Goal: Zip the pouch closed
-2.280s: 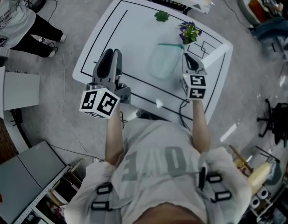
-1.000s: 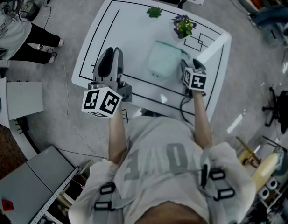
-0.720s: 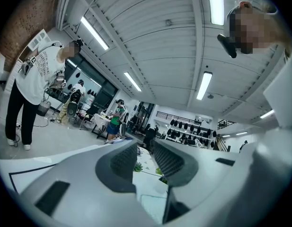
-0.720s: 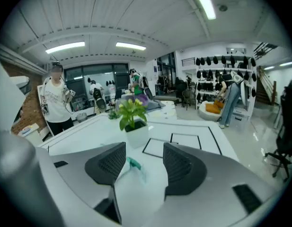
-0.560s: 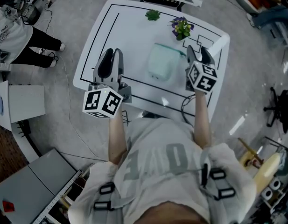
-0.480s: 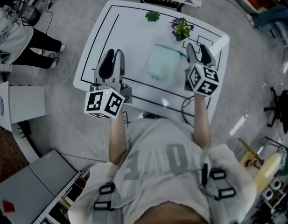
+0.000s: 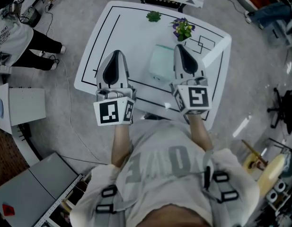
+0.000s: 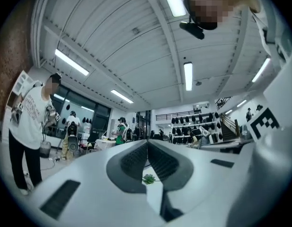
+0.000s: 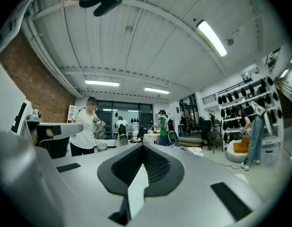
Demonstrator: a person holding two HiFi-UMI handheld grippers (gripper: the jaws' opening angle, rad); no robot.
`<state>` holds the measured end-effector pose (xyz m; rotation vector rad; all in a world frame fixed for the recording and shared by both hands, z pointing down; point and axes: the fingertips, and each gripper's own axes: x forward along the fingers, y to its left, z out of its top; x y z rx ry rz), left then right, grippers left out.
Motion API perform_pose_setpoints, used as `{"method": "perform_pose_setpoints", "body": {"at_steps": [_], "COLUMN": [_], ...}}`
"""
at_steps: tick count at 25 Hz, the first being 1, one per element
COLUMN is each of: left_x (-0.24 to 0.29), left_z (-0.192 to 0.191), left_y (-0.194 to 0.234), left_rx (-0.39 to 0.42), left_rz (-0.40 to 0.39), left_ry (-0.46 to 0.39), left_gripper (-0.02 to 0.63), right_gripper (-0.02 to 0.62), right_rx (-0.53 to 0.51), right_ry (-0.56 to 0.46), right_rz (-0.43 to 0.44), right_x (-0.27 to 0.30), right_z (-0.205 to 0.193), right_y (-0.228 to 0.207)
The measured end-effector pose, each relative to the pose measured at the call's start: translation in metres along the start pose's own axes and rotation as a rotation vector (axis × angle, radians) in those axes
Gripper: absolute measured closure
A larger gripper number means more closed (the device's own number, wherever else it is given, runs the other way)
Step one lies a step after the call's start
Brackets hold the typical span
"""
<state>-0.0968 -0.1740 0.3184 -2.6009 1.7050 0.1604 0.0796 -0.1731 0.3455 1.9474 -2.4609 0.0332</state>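
Currently left gripper [image 7: 115, 56] and right gripper [image 7: 180, 50] are closed on nothing, the pouch [image 7: 161, 64] lying below and between their tips; probably soft, light, floppy, so pin one end and pinch the zip pull.

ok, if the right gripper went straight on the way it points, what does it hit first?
Nothing nearby, probably. The right gripper, shut, points level, above the table and the pouch. The way looks free as far as distant people across the room, though depth is unclear.
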Motion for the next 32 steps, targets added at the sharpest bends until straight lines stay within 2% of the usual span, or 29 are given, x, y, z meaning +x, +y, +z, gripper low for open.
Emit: {"method": "perform_pose_setpoints", "body": {"at_steps": [2, 5, 10, 16, 32], "left_x": [-0.001, -0.003, -0.007, -0.008, -0.009], "left_z": [0.003, 0.003, -0.006, -0.005, -0.01], "left_y": [-0.005, -0.009, -0.006, 0.001, 0.0], "left_rx": [0.077, 0.124, 0.123, 0.105, 0.075], "left_rz": [-0.003, -0.006, 0.014, 0.038, 0.024], "left_ry": [0.004, 0.008, 0.039, 0.045, 0.066], "left_gripper": [0.6, 0.6, 0.6, 0.6, 0.6], "right_gripper": [0.588, 0.588, 0.588, 0.588, 0.588], "right_rx": [-0.015, -0.024, -0.06, -0.067, -0.053], "right_ry": [0.012, 0.035, 0.038, 0.044, 0.054], "right_rz": [0.024, 0.066, 0.111, 0.108, 0.091], "right_x": [0.0, 0.0, -0.002, -0.003, -0.009], "right_z": [-0.006, -0.01, -0.008, -0.009, -0.013], "right_y": [0.011, 0.024, 0.039, 0.037, 0.029]}}
